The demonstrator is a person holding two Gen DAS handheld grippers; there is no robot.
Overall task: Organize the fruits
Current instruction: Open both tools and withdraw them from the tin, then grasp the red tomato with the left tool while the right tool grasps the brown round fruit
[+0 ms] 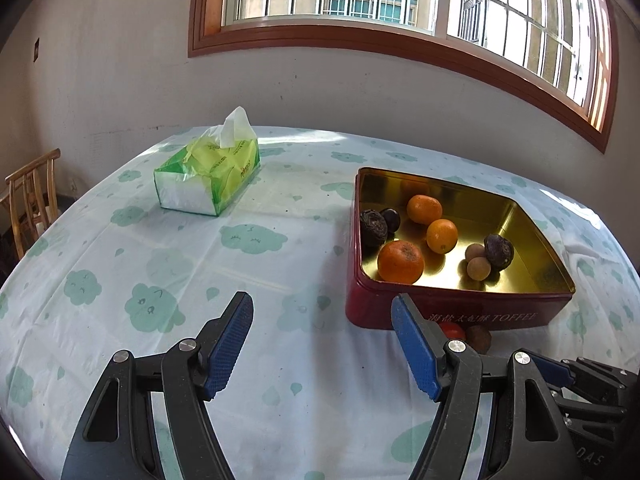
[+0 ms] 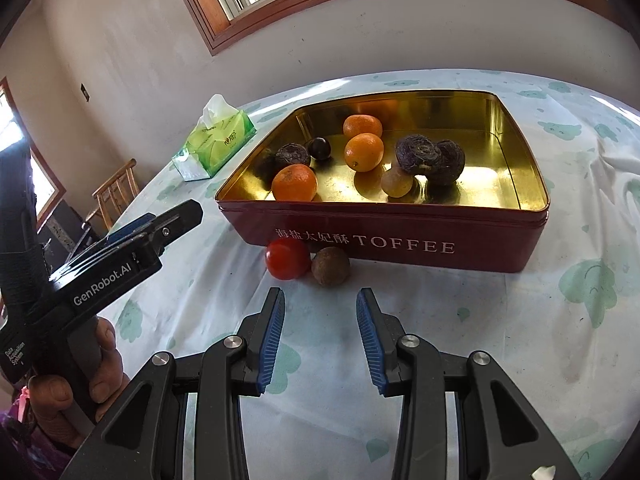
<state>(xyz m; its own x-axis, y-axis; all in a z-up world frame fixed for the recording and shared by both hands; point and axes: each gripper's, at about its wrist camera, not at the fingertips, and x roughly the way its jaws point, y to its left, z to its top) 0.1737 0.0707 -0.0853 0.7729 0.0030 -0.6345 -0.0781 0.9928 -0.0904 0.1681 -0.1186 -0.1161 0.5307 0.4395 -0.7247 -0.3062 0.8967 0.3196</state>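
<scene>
- The right gripper [image 2: 320,336] hovers low over the cloud-print tablecloth [image 2: 500,320], its blue-padded jaws spread apart and holding nothing.
- The left gripper [image 1: 322,340] likewise stands released, jaws wide and empty, above the same cloth; from the right wrist view it shows at the left edge, gripped by the person's left hand [image 2: 80,380].
- Just ahead of the right gripper's fingertips, a red tomato [image 2: 288,259] and a brown round fruit [image 2: 330,266] sit side by side on the cloth, touching or nearly touching each other and pressed against the near wall of the tin, outside it.
- The red toffee tin [image 2: 400,240], lidless with a gold interior, rests on the table just beyond them, lettered "TOFFEE" on its near side.
- Inside the tin, toward its near-left part, lies a large orange [image 2: 294,183]; two smaller oranges [image 2: 363,152] sit farther back, one just behind the other.
- A pale tan fruit [image 2: 396,182] rests against two dark wrinkled fruits [image 2: 432,158] in the tin's middle; another wrinkled fruit [image 2: 293,155] and a smooth dark plum-like fruit [image 2: 319,148] lie at the left wall.
- A green tissue pack [image 1: 208,176] stands well apart from the tin, farther back on the left of the table.
- A wooden chair [image 1: 30,196] stands off the table's left edge, and a wood-framed window [image 1: 400,8] fills the wall behind.
</scene>
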